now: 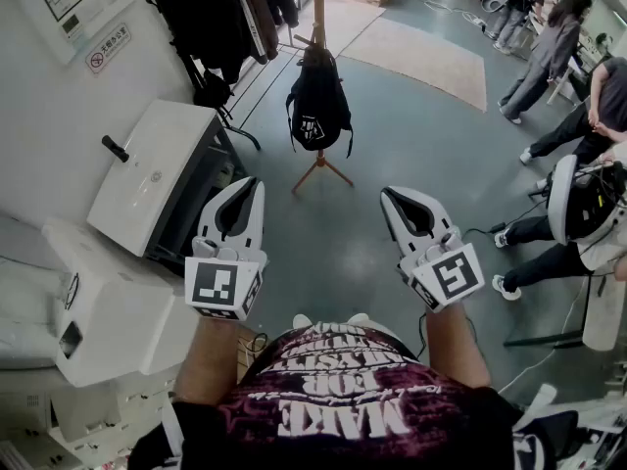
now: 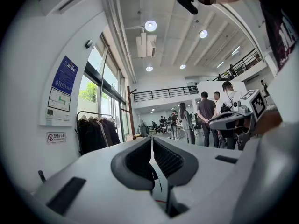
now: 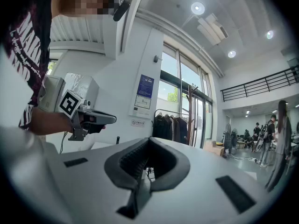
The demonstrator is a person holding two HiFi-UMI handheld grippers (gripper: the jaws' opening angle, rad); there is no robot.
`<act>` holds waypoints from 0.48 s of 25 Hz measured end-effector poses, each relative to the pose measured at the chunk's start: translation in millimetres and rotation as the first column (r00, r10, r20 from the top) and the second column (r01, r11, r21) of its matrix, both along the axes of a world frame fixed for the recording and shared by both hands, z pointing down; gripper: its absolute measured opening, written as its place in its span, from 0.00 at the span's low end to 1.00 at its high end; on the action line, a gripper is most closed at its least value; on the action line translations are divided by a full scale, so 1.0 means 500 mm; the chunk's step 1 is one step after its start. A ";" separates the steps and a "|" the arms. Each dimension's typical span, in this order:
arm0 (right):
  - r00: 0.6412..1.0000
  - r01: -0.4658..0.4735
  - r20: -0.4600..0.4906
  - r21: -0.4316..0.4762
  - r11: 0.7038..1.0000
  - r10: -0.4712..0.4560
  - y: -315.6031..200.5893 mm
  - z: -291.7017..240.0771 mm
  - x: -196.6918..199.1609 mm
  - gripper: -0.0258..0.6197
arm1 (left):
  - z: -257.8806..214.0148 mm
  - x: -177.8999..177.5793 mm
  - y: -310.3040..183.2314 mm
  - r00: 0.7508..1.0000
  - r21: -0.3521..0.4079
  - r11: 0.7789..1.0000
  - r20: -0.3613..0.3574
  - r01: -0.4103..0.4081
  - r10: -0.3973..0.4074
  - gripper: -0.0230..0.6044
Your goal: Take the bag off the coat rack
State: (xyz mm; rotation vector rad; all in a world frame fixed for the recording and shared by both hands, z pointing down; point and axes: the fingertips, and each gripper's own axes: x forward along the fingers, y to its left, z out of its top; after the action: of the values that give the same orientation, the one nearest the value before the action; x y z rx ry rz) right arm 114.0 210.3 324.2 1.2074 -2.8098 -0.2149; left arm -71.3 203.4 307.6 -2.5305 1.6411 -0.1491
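A black backpack [image 1: 316, 101] hangs on a wooden coat rack [image 1: 318, 8] that stands on the grey floor ahead of me. Both grippers are held side by side, well short of it and pointing toward it. My left gripper [image 1: 251, 186] is shut with nothing between its jaws, and its own view shows the tips [image 2: 151, 141] meeting, with the rack pole [image 2: 131, 113] far behind. My right gripper [image 1: 390, 196] is shut and empty too. Its tips [image 3: 148, 141] are closed, the wooden pole [image 3: 190, 115] stands in the distance, and the left gripper [image 3: 93, 120] shows at the left.
White machines [image 1: 157, 184] stand close on my left against the wall. A rail of dark coats [image 1: 211, 8] is behind the rack at the left. People [image 1: 549, 47] stand at the far right, and one sits nearer [image 1: 578, 223]. A pale rug [image 1: 421, 52] lies beyond.
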 end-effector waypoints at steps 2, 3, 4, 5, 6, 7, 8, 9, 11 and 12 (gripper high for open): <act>1.000 0.001 -0.005 -0.010 1.000 -0.001 0.007 0.007 -0.004 0.05 | 0.005 0.003 0.007 1.000 -0.003 1.000 0.003 -0.007 0.007 0.06; 1.000 0.000 -0.007 -0.015 1.000 0.000 0.009 0.010 -0.007 0.05 | 0.007 0.004 0.010 1.000 -0.004 1.000 0.005 -0.009 0.009 0.07; 1.000 -0.002 -0.006 -0.019 1.000 0.002 0.010 0.012 -0.008 0.05 | 0.008 0.004 0.012 1.000 -0.005 1.000 0.007 -0.011 0.011 0.06; 1.000 -0.006 -0.002 -0.023 1.000 0.006 0.011 0.012 -0.009 0.05 | 0.008 0.002 0.015 1.000 -0.004 1.000 0.010 -0.010 0.010 0.07; 1.000 -0.010 0.005 -0.027 1.000 0.011 0.011 0.012 -0.010 0.05 | 0.008 0.000 0.017 1.000 -0.001 1.000 0.012 -0.007 0.007 0.06; 1.000 -0.016 0.013 -0.032 0.999 0.016 0.012 0.013 -0.009 0.05 | 0.008 -0.003 0.019 1.000 0.002 1.000 0.014 -0.005 0.005 0.07; 1.000 -0.022 0.018 -0.037 0.999 0.022 0.013 0.014 -0.010 0.05 | 0.008 -0.006 0.022 1.000 0.003 1.000 0.014 -0.005 0.005 0.07; 0.999 -0.027 0.021 -0.041 0.999 0.028 0.014 0.016 -0.010 0.05 | 0.010 -0.007 0.025 1.000 0.000 1.000 0.015 -0.012 0.012 0.07; 0.999 -0.034 0.024 -0.046 0.998 0.035 0.017 0.019 -0.014 0.05 | 0.016 -0.004 0.031 0.999 -0.010 0.999 0.012 -0.044 0.044 0.07; 0.999 -0.036 0.025 -0.048 0.998 0.037 0.019 0.021 -0.017 0.05 | 0.018 -0.003 0.034 0.998 -0.010 0.998 0.006 -0.059 0.059 0.07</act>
State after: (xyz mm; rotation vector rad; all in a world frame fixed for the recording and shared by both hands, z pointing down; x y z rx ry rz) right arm 105.6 219.9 334.9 1.2592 -2.7954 -0.1305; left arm -72.8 220.4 316.6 -2.5795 1.5657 -0.1587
